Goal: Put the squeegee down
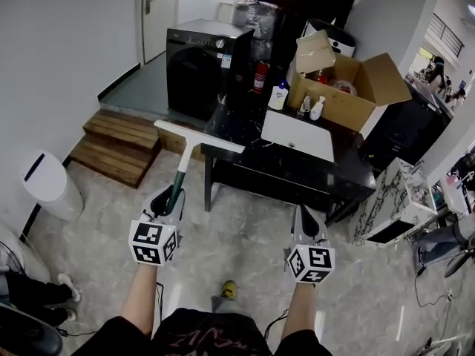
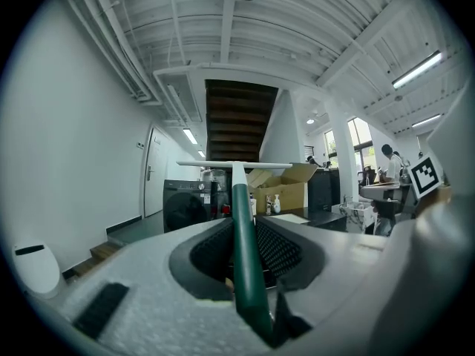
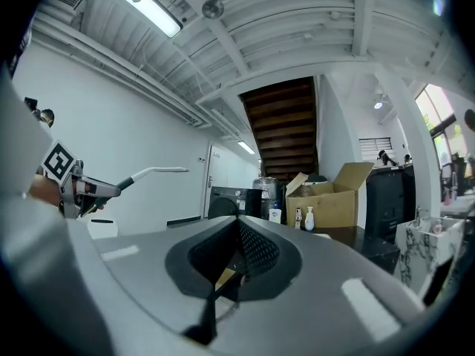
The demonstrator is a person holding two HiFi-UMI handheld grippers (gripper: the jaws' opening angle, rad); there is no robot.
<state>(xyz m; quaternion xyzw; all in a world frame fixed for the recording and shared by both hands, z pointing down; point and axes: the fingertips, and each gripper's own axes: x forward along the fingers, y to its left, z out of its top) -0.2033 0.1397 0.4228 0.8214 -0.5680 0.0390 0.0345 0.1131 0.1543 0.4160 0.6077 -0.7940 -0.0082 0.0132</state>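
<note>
One squeegee: green handle, white neck, wide white blade

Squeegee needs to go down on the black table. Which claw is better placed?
Left. The left claw already grips the squeegee by its green handle, with the blade end toward the black table ahead. The right claw is shut and empty, off to the side.

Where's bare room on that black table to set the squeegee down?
The front strip of the table, between the white sheet and the near edge, is bare. The left corner beside the sheet looks bare too. The back is crowded with the cardboard box and bottles.
</note>
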